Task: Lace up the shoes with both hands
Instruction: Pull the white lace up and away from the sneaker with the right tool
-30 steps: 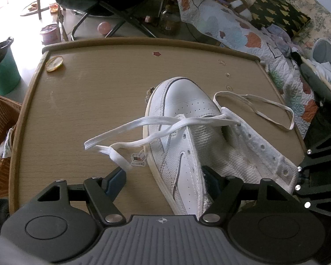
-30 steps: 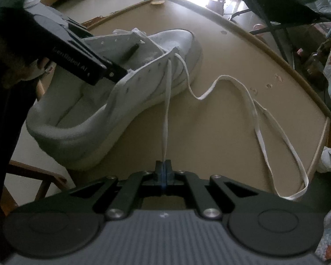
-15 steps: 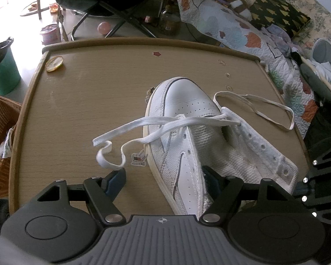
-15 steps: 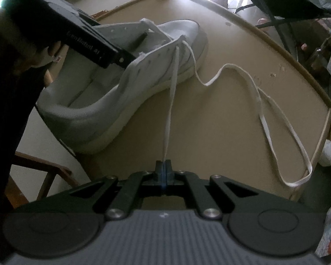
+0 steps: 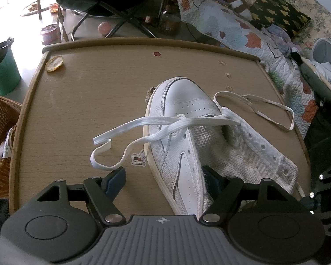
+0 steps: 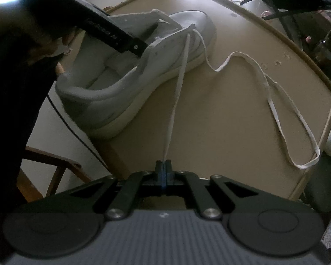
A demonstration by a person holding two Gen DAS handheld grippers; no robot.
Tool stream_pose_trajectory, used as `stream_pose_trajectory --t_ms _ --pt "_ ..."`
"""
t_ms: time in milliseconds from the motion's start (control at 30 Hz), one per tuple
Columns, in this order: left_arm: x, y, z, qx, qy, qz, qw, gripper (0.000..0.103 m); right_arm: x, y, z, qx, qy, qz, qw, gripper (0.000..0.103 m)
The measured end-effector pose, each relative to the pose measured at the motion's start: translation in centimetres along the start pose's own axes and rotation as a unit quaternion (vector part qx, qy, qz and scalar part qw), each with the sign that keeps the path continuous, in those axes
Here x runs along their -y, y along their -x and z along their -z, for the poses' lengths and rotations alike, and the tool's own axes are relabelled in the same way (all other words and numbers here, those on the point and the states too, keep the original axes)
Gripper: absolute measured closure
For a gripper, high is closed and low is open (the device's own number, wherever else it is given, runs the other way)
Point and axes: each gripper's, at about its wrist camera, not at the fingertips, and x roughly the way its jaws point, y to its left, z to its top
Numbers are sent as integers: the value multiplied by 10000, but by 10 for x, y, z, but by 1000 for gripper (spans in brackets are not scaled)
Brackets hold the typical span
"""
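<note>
White lace (image 6: 176,92), clamped in right tongs (image 6: 163,165), drew tauter; left tongs (image 5: 163,181) stayed apart.

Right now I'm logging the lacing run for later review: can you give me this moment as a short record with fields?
shoe: white sneaker lying on the wooden table, tongue area open, only the eyelets nearest the toe laced
right gripper: shut on the lace, which runs taut up to the shoe's eyelets
left gripper: jaws wide, straddling the sneaker's side wall, one finger inside the opening
loose lace, left view: loop lying on the table beside the shoe
loose lace, right view: long loop reaching the table's edge
</note>
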Motion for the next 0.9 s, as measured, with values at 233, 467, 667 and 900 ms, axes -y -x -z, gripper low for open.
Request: stream_pose_trajectory --t_ms 233,467,667,900 --pt "0 0 -1 -3 1 -4 10000 25 -2 2 6 -46 3 -40 10000 103" --pt "0 0 -1 -5 -3 -5 10000 25 -1 6 15 -10 -108 -55 9999 103" --pt "-1 -1 -1 -8 0 -10 10000 25 -1 9 18 -14 -129 -98 9999 103" --pt "0 -1 -1 -10 2 -16 10000 25 -3 13 26 1 -179 -101 9998 103"
